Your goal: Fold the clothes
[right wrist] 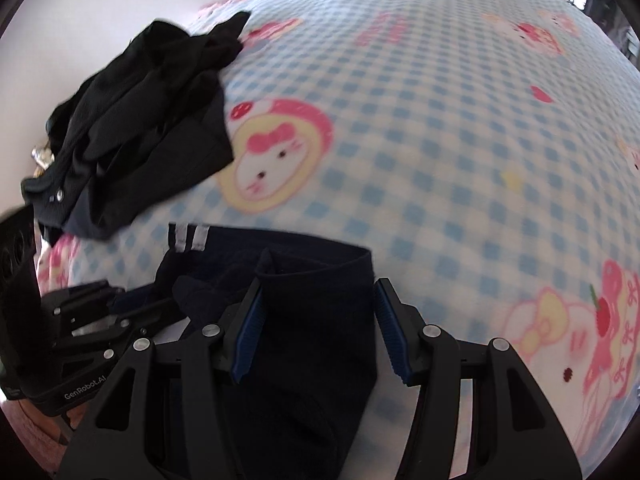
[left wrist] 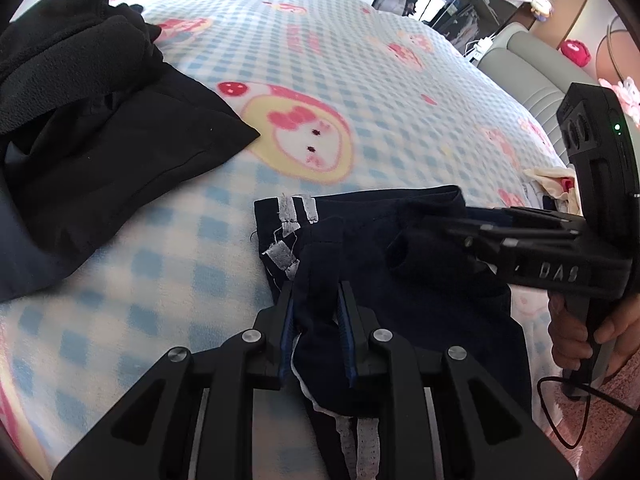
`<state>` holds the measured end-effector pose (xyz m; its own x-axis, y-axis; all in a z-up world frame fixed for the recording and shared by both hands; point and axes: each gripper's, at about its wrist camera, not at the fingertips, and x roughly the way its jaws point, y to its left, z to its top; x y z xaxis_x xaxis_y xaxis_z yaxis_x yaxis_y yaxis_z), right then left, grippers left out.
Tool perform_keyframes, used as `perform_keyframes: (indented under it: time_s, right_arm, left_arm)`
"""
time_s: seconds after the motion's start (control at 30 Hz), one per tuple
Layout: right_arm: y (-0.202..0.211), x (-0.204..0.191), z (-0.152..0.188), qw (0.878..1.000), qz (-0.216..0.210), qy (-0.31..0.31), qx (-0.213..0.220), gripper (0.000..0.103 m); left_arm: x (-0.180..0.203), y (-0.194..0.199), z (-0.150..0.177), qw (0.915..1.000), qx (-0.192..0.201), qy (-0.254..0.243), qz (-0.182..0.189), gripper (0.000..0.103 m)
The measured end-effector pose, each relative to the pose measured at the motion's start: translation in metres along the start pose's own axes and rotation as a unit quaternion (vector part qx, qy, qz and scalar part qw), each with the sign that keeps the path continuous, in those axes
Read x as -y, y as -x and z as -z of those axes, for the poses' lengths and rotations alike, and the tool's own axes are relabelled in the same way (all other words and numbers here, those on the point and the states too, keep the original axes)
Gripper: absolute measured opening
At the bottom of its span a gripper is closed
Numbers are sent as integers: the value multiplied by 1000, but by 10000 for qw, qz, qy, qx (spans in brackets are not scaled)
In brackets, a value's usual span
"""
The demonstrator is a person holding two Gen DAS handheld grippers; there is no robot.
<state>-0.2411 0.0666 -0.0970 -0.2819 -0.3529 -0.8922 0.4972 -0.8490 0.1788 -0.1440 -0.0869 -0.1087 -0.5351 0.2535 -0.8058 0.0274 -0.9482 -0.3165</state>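
Observation:
A navy garment with white stripes [left wrist: 420, 292] lies partly folded on the checked blanket near the bed's front edge; it also shows in the right wrist view [right wrist: 312, 320]. My left gripper [left wrist: 318, 292] is shut on a bunched fold of its near edge. My right gripper [right wrist: 318, 296] is open, its jaws wide apart over the garment's right part; in the left wrist view it [left wrist: 452, 236] reaches in from the right over the cloth.
A pile of black clothes [left wrist: 80, 120] lies at the left of the bed, also in the right wrist view [right wrist: 140, 128]. The blue-and-white checked blanket [right wrist: 440, 120] with pink cartoon prints covers the bed. A grey headboard [left wrist: 532, 76] and cluttered shelves stand at the right.

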Motion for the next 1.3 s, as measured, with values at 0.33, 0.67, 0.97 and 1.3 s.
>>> perform_keyframes:
  time_s: [0.33,0.67,0.97,1.3]
  right_arm:
    - [6,29,28,9893,1436,-247,62,55]
    - [70,83,42,9777,1325,-1375,873,54]
    - [26,43,21,9962,762,-385,150,56]
    - [56,121,49,9717,1494,-1771,453,49]
  left_arm:
    - [0,-6,5,9999,-96,-25,-100,22]
    - [-2,-7,6,10000,-54,55,-33,23]
    - [-3,-7,6,10000,-56,52,-42,23]
    - [-4,6,3,9985,460,146,247,24]
